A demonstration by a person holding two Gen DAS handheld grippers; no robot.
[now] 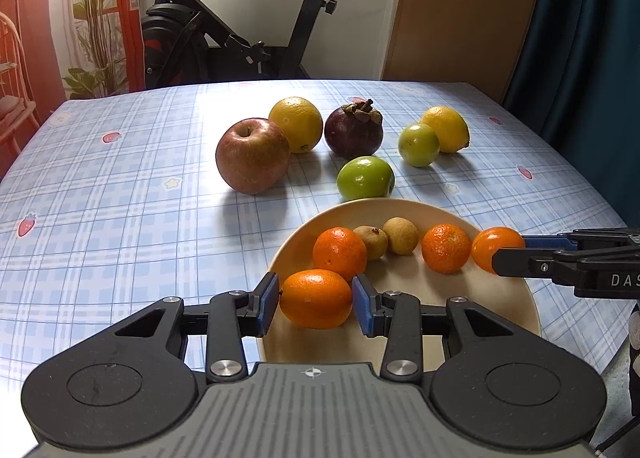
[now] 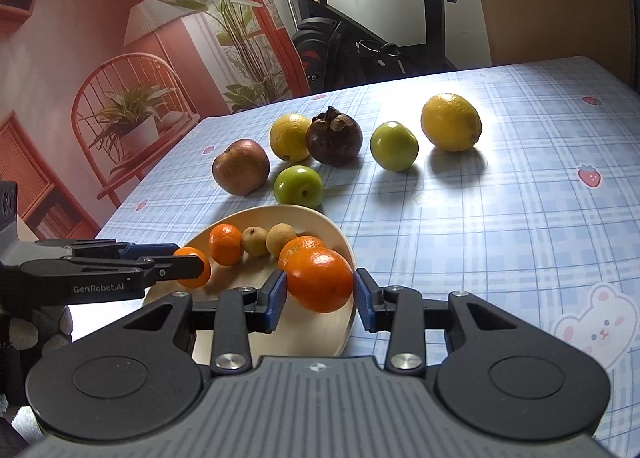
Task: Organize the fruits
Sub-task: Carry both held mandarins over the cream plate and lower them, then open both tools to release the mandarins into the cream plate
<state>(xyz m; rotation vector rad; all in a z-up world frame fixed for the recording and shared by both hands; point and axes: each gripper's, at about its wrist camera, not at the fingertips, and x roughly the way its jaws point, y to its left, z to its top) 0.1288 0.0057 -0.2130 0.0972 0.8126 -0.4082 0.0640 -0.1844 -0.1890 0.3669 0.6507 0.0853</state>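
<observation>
Fruits are partly sorted: each tongs, left point(image 1: 315, 300) and right point(image 2: 320, 282), clamps an orange over the plate point(image 1: 500, 298) holding four small ones, while seven larger fruits wait beyond on the tabletop point(image 1: 120, 197).

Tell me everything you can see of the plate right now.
The plate is round, shallow and cream, smooth and matte, possibly ceramic. It rests flat on the checked tablecloth, nearest a green fruit. Inside lie two small oranges and two brown longans. Over it, the left tool and right tool each clamp another orange.
</observation>
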